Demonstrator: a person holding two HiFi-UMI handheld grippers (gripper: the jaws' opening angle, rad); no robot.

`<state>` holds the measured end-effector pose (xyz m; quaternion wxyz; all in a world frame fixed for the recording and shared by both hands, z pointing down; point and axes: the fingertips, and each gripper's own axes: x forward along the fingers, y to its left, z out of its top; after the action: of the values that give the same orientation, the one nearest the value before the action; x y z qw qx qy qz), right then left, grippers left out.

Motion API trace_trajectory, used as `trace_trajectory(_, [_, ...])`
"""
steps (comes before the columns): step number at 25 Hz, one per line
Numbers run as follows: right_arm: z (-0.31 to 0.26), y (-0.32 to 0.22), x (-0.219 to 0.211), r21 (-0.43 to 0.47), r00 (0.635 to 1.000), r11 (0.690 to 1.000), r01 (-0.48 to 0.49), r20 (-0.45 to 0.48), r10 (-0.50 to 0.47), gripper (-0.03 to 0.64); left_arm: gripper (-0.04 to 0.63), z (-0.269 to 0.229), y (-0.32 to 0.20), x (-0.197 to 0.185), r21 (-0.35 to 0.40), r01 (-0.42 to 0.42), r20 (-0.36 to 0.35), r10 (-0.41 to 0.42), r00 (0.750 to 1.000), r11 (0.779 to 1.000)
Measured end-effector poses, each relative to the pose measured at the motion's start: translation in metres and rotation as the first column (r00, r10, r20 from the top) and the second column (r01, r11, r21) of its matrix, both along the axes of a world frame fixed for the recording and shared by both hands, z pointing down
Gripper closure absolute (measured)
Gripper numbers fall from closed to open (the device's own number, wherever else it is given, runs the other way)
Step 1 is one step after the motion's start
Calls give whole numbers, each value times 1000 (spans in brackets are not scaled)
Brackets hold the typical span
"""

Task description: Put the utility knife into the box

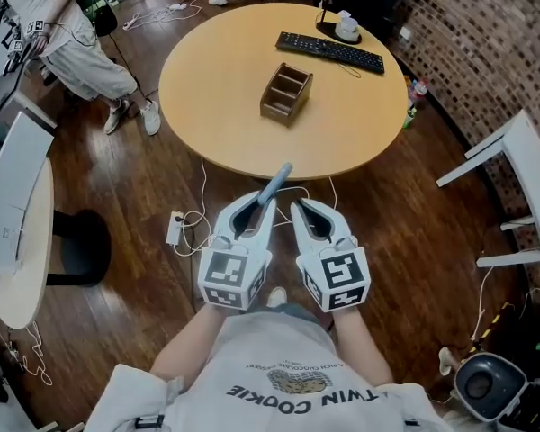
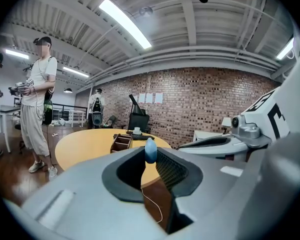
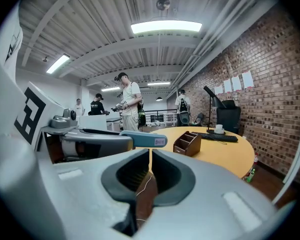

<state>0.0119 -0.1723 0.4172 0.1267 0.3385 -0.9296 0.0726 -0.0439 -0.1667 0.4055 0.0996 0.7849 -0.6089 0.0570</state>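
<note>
A blue-grey utility knife sticks forward out of my left gripper, whose jaws are shut on its handle; in the left gripper view its rounded end shows between the pads. My right gripper is close beside it on the right, jaws together with nothing between them. Both hang just short of the near edge of the round wooden table. The brown wooden box with open compartments stands near the table's middle, also seen as the box and the box. From the right gripper view the knife points rightward.
A black keyboard and a white cup lie at the table's far side. A person stands at the upper left. A power strip with cables lies on the floor. A white table stands left, a white frame right.
</note>
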Motion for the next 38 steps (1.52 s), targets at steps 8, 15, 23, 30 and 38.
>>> trace_trajectory(8, [6, -45, -13, -1, 1000, 1000, -23, -14, 23, 601, 526, 8, -46, -11, -1, -25, -17, 25, 1000, 1000])
trace_trajectory(15, [10, -93, -35, -8, 998, 999, -45, -37, 44, 601, 526, 14, -98, -32, -33, -55, -23, 55, 998, 998])
trace_trajectory(23, [8, -149, -53, -12, 992, 994, -112, -57, 111, 601, 526, 27, -151, -58, -75, -151, 40, 154, 987, 986])
trace_trajectory(30, [10, -182, -63, -16, 980, 984, -175, -95, 172, 601, 526, 43, -190, -72, -112, -261, 115, 273, 955, 959])
trace_trajectory(38, [19, -211, -74, -25, 969, 974, -224, -112, 220, 601, 526, 71, -224, -80, -198, -396, 316, 441, 840, 897])
